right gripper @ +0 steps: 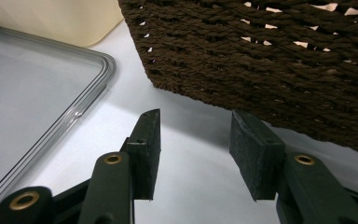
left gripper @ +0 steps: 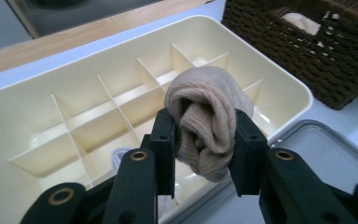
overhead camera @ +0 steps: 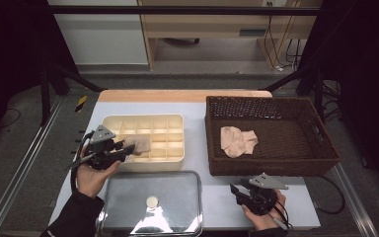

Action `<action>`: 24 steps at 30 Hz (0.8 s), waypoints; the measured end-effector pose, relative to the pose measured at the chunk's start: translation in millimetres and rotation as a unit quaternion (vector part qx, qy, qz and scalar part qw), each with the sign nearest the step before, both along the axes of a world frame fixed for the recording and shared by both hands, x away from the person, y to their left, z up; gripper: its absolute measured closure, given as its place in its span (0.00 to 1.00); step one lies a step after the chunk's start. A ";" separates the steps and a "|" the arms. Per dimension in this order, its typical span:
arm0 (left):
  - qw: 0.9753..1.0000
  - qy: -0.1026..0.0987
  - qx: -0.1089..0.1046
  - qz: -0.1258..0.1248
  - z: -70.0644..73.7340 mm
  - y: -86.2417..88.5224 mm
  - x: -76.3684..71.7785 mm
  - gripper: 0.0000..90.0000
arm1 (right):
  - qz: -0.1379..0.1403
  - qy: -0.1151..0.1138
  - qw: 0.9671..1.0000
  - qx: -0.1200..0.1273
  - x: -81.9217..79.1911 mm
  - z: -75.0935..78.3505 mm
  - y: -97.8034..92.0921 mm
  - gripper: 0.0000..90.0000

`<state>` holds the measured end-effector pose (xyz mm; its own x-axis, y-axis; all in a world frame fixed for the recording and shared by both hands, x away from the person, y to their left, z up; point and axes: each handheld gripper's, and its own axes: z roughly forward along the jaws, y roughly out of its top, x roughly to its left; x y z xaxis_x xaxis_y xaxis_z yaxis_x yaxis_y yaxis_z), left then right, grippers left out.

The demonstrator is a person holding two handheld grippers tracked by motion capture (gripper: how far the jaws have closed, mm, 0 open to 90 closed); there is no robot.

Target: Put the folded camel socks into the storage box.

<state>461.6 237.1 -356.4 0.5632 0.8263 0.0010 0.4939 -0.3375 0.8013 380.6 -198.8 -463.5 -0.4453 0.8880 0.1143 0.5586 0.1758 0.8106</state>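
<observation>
My left gripper is shut on a rolled beige sock, which it holds over the front left part of a cream divided tray. The tray's compartments look bare. A second beige sock lies loose inside the brown wicker basket at the right. My right gripper stands open low over the table, just in front of the wicker basket, with nothing between its jaws.
A clear lid with a round knob lies at the front of the white table, before the tray. A wooden strip runs along the table's far edge. Metal rails flank both sides.
</observation>
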 end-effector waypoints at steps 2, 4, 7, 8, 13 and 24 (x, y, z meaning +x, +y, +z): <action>1.000 0.003 0.008 0.003 -0.1 -0.9 4.2 0.73 | 0.000 0.000 1.000 0.000 0.2 0.0 0.1 0.60; 1.000 0.007 0.020 0.004 -1.9 -1.8 9.0 0.73 | 0.001 0.000 1.000 0.000 0.4 -0.3 0.1 0.60; 0.999 0.021 0.035 0.006 -7.0 -2.1 14.7 0.73 | 0.000 0.002 1.000 0.001 0.8 -1.0 0.0 0.60; 0.999 0.024 0.040 0.006 -8.1 -1.9 15.8 0.73 | 0.001 0.002 1.000 0.000 0.8 -1.2 -0.1 0.60; 0.997 0.040 0.062 0.007 -15.3 -1.2 19.3 0.73 | 0.002 0.002 1.000 -0.002 0.8 -2.0 0.1 0.60; 0.990 0.088 0.106 -0.002 -34.4 -10.0 25.9 0.73 | 0.004 0.007 1.000 -0.004 1.4 -4.2 0.2 0.60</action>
